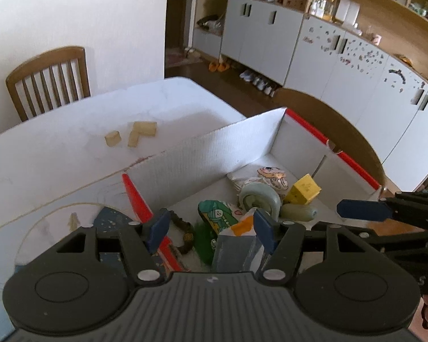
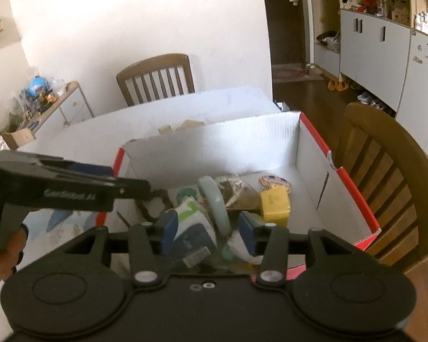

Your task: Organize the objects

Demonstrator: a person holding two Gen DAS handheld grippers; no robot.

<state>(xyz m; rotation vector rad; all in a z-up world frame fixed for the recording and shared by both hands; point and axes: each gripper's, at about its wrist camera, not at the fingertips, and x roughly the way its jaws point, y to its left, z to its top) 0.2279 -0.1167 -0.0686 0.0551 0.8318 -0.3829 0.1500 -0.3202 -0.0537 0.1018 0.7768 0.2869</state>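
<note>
Grey-white carton with orange patch [image 1: 236, 245] stands directly ahead of the left gripper [image 1: 211, 229], between its wide-spread fingers, untouched, inside the red-edged white cardboard box [image 1: 214, 148] on the counter [image 1: 71, 148]. Right gripper [image 2: 207, 226], fingers also apart, holds nothing; left looks nearer.

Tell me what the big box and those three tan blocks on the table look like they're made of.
The box looks like corrugated cardboard: fine ribbing on its white matte inner walls, red outside. The tan blocks are harder to call: pale, matte, square-edged, likely unfinished wood, possibly foam.
</note>
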